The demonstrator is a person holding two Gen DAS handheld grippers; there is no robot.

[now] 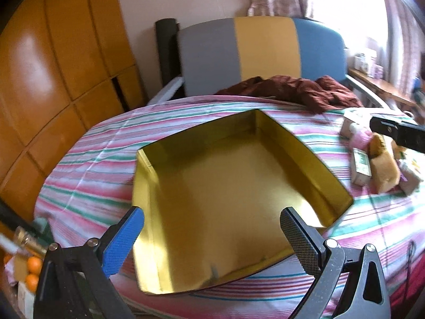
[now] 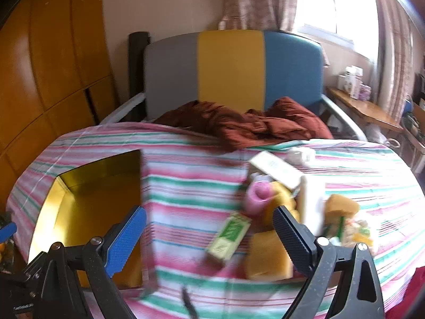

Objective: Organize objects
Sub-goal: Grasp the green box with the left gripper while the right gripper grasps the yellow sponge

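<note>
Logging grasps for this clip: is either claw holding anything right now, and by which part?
Nothing is held. The left claw is open above the gold box, touching nothing. The right claw is open over the striped sheet, near the item pile.

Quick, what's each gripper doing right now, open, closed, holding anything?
Left gripper: open, holding nothing, above the gold tin.
Right gripper: open, holding nothing, near the green box.
</note>
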